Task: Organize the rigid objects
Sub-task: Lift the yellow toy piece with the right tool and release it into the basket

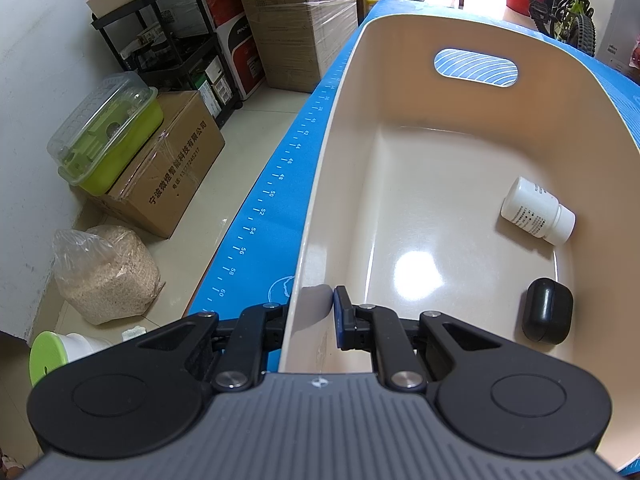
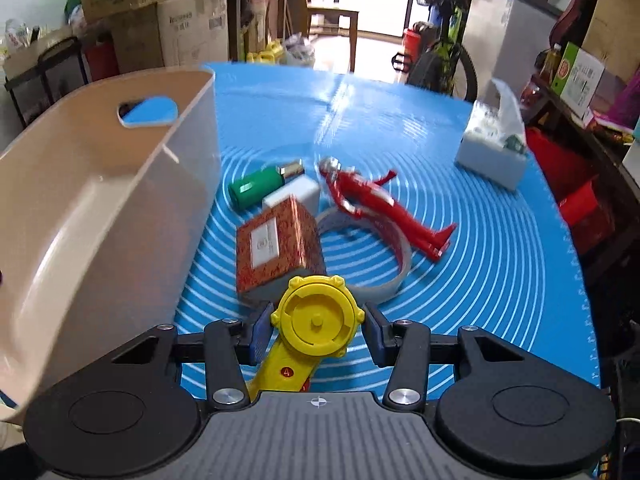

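Observation:
My left gripper (image 1: 310,312) is shut on the near wall of the beige bin (image 1: 344,152). Inside the bin lie a white pill bottle (image 1: 536,212) and a black case (image 1: 546,311). My right gripper (image 2: 317,330) is shut on a yellow toy (image 2: 316,320) with a round head, held just above the blue mat (image 2: 480,240). Ahead on the mat lie a red patterned box (image 2: 278,246), a white block (image 2: 294,197), a green bottle (image 2: 260,186), a red action figure (image 2: 384,208) and a grey tape ring (image 2: 394,268). The bin (image 2: 92,216) stands to the left.
A white tissue pack (image 2: 494,152) sits at the mat's far right. Cardboard boxes (image 1: 168,176), a black shelf (image 1: 168,40), a bag of grain (image 1: 108,276) and a green container (image 1: 108,132) are on the floor left of the table. A bicycle (image 1: 568,4) stands behind.

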`<state>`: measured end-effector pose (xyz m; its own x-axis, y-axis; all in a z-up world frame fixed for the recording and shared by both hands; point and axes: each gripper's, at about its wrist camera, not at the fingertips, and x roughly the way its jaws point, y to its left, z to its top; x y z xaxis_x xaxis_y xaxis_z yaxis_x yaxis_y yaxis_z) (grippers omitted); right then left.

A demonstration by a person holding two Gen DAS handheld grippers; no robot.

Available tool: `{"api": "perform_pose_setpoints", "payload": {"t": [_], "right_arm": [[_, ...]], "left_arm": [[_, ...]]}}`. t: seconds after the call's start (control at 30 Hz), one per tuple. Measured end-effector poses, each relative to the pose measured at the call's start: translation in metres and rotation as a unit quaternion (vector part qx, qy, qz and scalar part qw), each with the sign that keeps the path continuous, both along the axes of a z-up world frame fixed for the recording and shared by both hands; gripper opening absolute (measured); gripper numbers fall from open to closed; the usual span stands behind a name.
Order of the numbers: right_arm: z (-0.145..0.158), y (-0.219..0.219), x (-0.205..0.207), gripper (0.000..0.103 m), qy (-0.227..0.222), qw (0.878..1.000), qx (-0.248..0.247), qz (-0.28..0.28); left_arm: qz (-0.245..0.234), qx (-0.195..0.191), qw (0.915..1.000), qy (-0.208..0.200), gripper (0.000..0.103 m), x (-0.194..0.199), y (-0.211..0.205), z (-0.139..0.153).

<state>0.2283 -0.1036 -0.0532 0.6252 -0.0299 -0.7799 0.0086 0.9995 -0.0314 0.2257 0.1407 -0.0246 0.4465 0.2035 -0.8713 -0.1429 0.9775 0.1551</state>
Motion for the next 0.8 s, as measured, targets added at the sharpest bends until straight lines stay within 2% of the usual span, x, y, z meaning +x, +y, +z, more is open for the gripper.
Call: {"api": "perform_pose_setpoints", "payload": {"t": [0.3,0.57,0.8], "right_arm": [[0.044,-0.003,-0.006,0.053,-0.078,0.996,0.032,-0.003],[0.08,-0.003,-0.006,0.053,-0.148,0.987,0.062,-0.001],[0.102,0.009,0.0,0.053,-0.19,0.978,0.084,0.014]], "left_arm": [[-0.001,0.001,1.0,0.0,0.017,-0.001,-0.001,-0.001],[-0.001,0.002,1.0,0.0,0.017,0.0,-0.001,-0.001],[-0.002,0.003,1.0,0.0,0.017,0.0,-0.001,-0.001]]}}
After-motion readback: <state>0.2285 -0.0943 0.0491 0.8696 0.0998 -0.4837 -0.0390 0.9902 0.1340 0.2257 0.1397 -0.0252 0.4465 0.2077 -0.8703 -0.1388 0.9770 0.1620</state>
